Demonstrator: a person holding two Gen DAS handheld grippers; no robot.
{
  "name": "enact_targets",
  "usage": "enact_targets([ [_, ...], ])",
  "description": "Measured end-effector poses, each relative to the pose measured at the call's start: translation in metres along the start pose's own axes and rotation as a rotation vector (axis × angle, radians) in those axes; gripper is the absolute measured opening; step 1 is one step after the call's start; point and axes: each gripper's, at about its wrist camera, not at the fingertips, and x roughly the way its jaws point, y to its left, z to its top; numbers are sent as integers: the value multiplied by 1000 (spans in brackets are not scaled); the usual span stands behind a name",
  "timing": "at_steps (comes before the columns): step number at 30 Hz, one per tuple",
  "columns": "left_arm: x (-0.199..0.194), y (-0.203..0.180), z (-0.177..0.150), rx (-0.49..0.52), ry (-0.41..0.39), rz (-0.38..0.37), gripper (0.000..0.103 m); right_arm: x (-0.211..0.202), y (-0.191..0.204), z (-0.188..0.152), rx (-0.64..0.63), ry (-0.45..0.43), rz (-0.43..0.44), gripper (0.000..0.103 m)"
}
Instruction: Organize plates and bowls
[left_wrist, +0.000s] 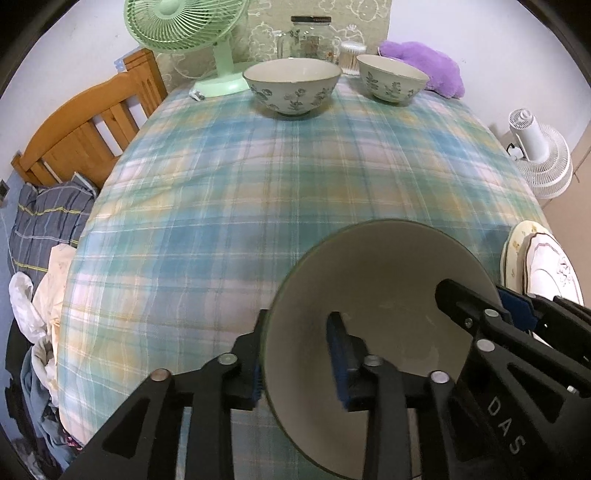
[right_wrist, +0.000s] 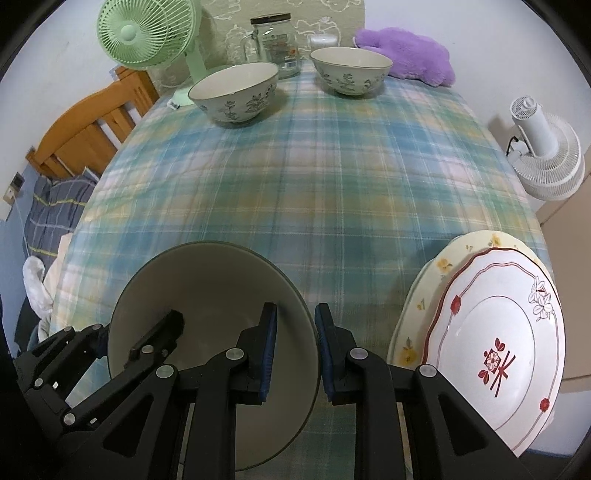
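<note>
A large cream bowl with a dark rim is near the table's front edge; both grippers straddle its rim. My left gripper holds its left wall, one pad inside and one outside. My right gripper straddles its right wall the same way, with a small gap showing. Two floral bowls stand at the far side, also seen in the right wrist view. Two stacked plates lie at the front right, a red-trimmed one on a yellow-flowered one.
A green desk fan, a glass jar and a purple plush stand along the far edge of the plaid tablecloth. A wooden chair is at the left, a white fan at the right.
</note>
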Motion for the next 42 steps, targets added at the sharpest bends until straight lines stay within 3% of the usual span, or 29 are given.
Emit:
enact_targets([
  [3,-3,-2,1,-6,3,28,38,-1,2,1,-29,9,8,27],
  [4,-5,-3,1,-8,-2,25,40,-1,2,1,-34,12,9,32],
  [5,-7,-4,1,-10,-6,19,44,-3,1,2,-38,10,8,38],
  [7,-14,-4,3,-16,-23,25,57,-8,-1,3,-38,-12,2,68],
  [10,-21,-4,3,-30,-44,32,71,-17,-2,4,-42,-45,4,80],
  [12,-25,-5,3,-44,-58,51,77,-20,-2,6,-51,-56,1,81],
  [18,-41,-4,10,-66,-111,93,78,-36,0,13,-84,-117,-1,81],
  [22,-47,2,21,-79,-131,99,78,-40,1,23,-72,-130,46,81],
  [29,-47,16,53,-88,-142,68,78,-41,6,51,-19,-150,96,81],
  [42,-33,34,127,-25,-202,5,77,-32,22,117,19,-208,39,81],
])
